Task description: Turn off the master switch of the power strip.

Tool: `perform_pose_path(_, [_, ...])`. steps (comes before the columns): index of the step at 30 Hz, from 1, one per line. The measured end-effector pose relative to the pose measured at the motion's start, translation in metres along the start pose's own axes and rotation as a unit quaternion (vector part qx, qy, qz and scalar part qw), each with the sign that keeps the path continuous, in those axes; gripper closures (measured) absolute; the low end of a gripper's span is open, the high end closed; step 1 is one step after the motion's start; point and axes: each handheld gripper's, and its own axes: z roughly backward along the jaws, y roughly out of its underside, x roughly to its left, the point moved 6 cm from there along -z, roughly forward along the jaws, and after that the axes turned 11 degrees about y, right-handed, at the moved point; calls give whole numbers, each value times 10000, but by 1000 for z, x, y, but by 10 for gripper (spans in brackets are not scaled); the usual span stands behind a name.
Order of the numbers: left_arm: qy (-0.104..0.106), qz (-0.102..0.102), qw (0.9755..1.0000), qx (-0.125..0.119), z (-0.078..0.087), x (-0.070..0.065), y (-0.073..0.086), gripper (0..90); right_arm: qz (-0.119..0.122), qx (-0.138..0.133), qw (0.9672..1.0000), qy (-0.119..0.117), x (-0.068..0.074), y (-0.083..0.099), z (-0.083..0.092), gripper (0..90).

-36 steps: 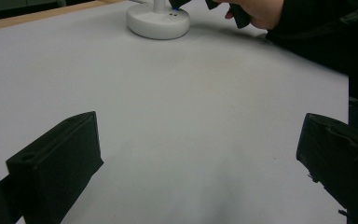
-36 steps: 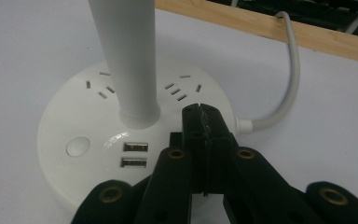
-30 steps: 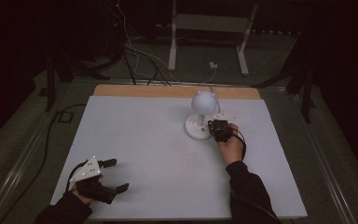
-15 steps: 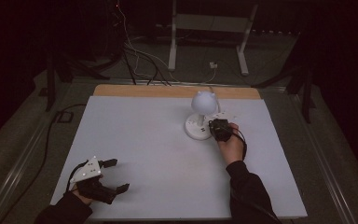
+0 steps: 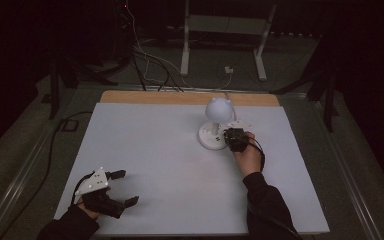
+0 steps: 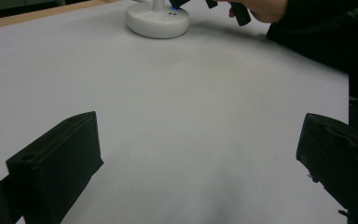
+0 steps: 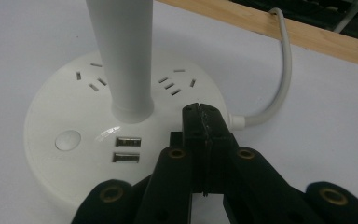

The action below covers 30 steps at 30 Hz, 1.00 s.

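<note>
I count one white lamp (image 5: 214, 125) on the far right of one white table (image 5: 170, 160), my two grippers, two USB ports (image 7: 127, 149) and one round button (image 7: 68, 139) on the lamp's base.

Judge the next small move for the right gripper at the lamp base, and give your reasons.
Probably slide the right gripper sideways and press the round button. Its jaws are shut, with the tip over the lamp base beside the USB ports. The left gripper waits open, far off.
</note>
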Motion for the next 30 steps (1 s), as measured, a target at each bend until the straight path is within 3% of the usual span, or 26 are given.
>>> perform_pose_path(11, [1,-18,10000,-26,1,0,0,4,-117,41,9999,-56,-1,-1,0,900])
perform_pose_path(13, [-8,-15,10000,-29,1,0,0,4,-175,-26,9998,-69,-2,-1,1,875])
perform_pose_path(14, [-10,-13,10000,-42,1,1,-1,4,-412,-126,9984,-368,-3,-3,2,814])
perform_pose_path(19, [-2,-17,10000,-56,1,1,-1,4,-490,-237,9979,-356,-9,-5,5,779])
perform_pose_path(25, [-7,-18,10000,-52,1,0,-1,4,-755,-457,9946,-554,-16,-15,16,483])
perform_pose_path(26, [-6,-14,10000,-59,1,0,-1,4,-731,-465,9945,-591,-16,-16,17,395])
perform_pose_path(28, [-7,-7,10000,-68,1,1,-1,4,-727,-383,9939,-738,-16,-17,19,242])
perform_pose_path(30, [-7,-7,10000,-79,1,1,-1,4,-743,-343,9918,-979,-16,-18,23,148])
